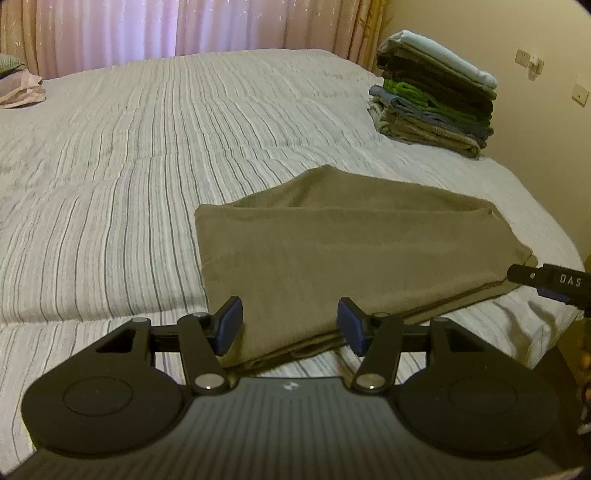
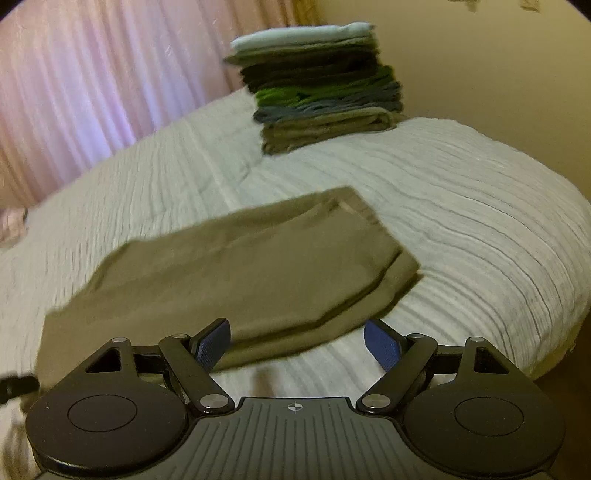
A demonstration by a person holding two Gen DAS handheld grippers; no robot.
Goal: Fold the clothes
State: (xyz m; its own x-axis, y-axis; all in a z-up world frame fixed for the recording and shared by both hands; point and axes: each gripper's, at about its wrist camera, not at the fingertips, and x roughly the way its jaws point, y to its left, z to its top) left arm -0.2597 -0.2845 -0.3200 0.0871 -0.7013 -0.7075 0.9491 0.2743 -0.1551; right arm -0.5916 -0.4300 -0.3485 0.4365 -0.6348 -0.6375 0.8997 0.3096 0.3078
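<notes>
Olive-brown folded cloth garment [image 1: 351, 251] flat on striped bedspread [image 1: 110, 166]. L gripper [image 1: 290, 325] & R gripper [image 2: 297, 343] both apart, empty, near edge. Next, prob.: grab, shift to tall stack of folded clothes [image 1: 436, 92].

A wide bed [image 1: 155, 155] fills most of the room, covered by a pale quilted bedspread [image 2: 461, 206] with thin grey stripes running along it. Behind the bed hang long curtains [image 1: 155, 26] — sheer pink panels glowing with daylight from the window behind, flanked by heavier tan drapes [image 1: 364, 26] with a faint pattern. At the far left edge of the bed lie pillows [image 1: 18, 86], one pinkish, one greenish above it. To the right stands a plain cream-yellow wall [image 1: 535, 140] — it carries a socket with a plug in it [image 1: 535, 66] and a switch plate [image 1: 580, 95] just beside. The light is soft and warm.
</notes>
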